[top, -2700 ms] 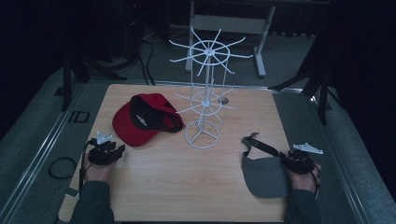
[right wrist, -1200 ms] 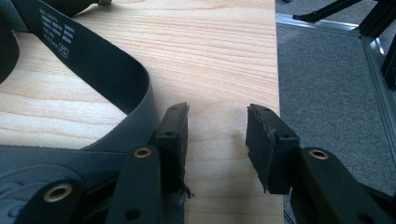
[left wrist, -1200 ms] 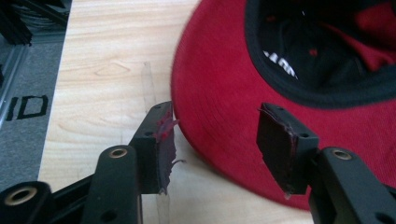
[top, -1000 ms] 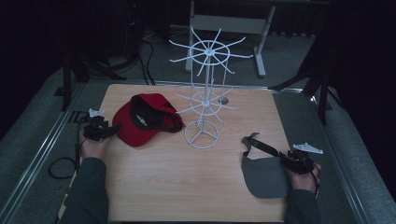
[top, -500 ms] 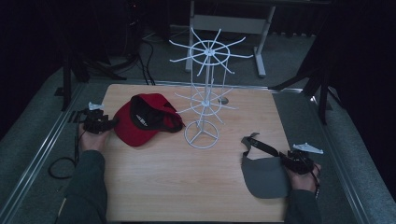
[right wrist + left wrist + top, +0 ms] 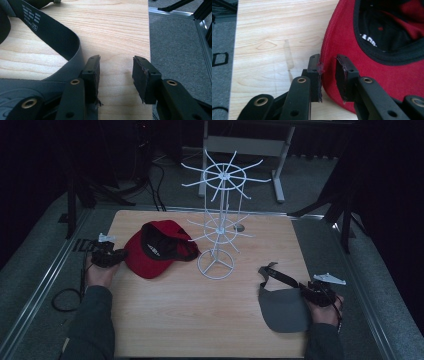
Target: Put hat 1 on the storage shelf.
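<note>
The left gripper (image 6: 111, 256) sits at the left edge of the wooden table (image 6: 200, 320), right against the brim of a red cap (image 6: 150, 252). In the left gripper view, its jaws have just been closing, and the brim's edge (image 6: 329, 62) stands between the two pads; the left pad touches the red fabric, while a narrow slit shows beside the right one, so a firm pinch cannot be told for sure. The cap lies upside down (its black lining and a white-lettered label face up) just left of the white wire rack (image 6: 218, 225), which stands near the table's middle.

The right gripper (image 6: 312, 292) rests near the right edge of the table, at the side of a grey visor (image 6: 282, 307). In the right gripper view its jaws stand apart with bare wood between them; the visor's dark strap (image 6: 57, 35) curves past the outside of the left jaw, touching it.
</note>
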Motion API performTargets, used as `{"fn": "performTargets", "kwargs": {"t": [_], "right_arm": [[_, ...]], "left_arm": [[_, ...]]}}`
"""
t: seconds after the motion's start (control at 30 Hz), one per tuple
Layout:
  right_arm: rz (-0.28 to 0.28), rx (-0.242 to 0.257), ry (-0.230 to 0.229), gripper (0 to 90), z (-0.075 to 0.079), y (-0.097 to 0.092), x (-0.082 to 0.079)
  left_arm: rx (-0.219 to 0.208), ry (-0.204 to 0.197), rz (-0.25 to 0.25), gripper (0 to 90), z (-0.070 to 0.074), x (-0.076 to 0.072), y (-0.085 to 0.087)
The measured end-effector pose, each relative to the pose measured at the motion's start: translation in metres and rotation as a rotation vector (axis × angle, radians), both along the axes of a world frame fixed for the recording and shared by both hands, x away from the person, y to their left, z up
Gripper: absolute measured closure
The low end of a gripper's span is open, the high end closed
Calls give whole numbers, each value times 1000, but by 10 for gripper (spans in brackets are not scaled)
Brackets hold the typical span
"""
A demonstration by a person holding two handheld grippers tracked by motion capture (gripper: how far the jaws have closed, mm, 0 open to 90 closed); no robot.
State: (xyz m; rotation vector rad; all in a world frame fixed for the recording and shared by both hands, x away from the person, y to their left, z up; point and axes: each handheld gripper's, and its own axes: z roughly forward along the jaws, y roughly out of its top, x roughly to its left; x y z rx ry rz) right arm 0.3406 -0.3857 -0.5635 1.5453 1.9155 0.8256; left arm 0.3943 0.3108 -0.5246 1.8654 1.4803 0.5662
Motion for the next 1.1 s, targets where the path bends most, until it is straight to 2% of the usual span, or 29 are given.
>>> {"fn": "performTargets", "kwargs": {"t": [0.2, 0.3, 0.37, 0.6, 0.73, 0.83, 0.87, 0.9, 0.97, 1.1], "right_arm": [[1, -1, 0, 570, 0, 0, 0], [0, -1, 0, 570, 0, 0, 0], [1, -4, -3, 570, 0, 1, 0], [1, -5, -3, 570, 0, 1, 0], [1, -7, -3, 570, 0, 1, 0], [1, -6, -3, 570, 0, 1, 0], [1, -6, -3, 570, 0, 1, 0], [1, -5, -3, 570, 0, 1, 0], [2, -3, -2, 570, 0, 0, 0], [2, -3, -2, 570, 0, 0, 0]], "left_arm": [[1, -5, -85, 815, 6, -21, -14], [10, 7, -131, 810, 7, -31, -24], [-3, 6, -150, 808, 8, -37, -29], [-1, 37, -245, 780, 12, -54, -52], [9, 60, -290, 721, 11, -51, -61], [1, 69, -292, 699, 11, -47, -62], [-5, 94, -307, 686, 10, -40, -64], [-5, 94, -307, 671, 10, -40, -64], [-9, 125, -330, 648, 8, -31, -67], [-13, 152, -356, 624, 7, -24, -69]]}}
